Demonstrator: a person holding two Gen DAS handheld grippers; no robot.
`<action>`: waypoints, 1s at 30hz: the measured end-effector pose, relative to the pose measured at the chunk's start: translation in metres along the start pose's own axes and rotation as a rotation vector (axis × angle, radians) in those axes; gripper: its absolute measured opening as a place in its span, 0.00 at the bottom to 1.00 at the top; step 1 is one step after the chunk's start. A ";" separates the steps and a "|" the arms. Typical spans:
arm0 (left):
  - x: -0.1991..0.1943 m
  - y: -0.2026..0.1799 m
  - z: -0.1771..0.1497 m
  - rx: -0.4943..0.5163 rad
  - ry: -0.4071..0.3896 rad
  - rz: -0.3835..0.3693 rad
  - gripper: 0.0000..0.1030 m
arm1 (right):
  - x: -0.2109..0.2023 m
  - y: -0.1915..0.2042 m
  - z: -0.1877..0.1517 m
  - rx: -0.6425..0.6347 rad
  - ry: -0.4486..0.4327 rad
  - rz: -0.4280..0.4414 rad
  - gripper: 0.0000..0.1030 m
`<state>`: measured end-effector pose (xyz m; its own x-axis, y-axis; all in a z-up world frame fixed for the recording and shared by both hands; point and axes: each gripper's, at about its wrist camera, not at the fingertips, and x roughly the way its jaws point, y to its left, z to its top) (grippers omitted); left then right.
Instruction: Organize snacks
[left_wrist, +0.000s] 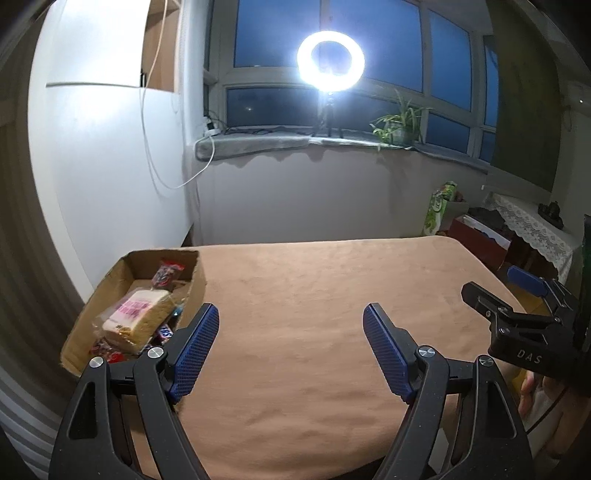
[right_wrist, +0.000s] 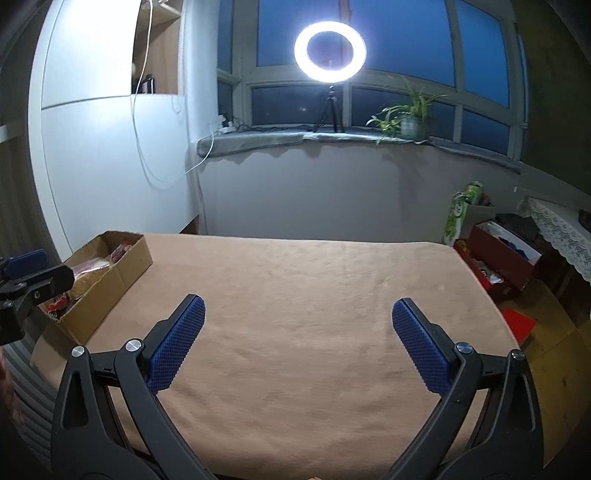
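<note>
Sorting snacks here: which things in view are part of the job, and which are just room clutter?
Part of the job:
- cardboard box
- wrapped sponge cake in it
- candy packets in it
- left gripper, open, empty
- right gripper, open, empty

Lying about:
- ring light
- potted plant
- red box on the floor
- green package

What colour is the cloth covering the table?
Plain light brown cloth, no pattern; clearest in the right wrist view.
</note>
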<state>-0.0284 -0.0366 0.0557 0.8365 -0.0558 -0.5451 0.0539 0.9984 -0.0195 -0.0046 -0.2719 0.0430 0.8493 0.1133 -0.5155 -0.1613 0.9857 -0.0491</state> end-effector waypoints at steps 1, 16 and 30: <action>-0.002 -0.002 0.000 0.002 -0.004 -0.002 0.78 | -0.003 -0.001 0.000 0.001 -0.003 -0.002 1.00; -0.017 0.004 -0.003 -0.018 -0.031 -0.002 0.78 | -0.017 0.014 0.005 -0.037 -0.023 0.007 1.00; -0.018 0.006 -0.005 -0.030 -0.030 -0.001 0.79 | -0.016 0.015 0.006 -0.043 -0.017 0.013 1.00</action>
<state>-0.0453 -0.0293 0.0614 0.8525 -0.0568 -0.5197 0.0389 0.9982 -0.0451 -0.0181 -0.2578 0.0557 0.8553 0.1281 -0.5021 -0.1934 0.9779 -0.0800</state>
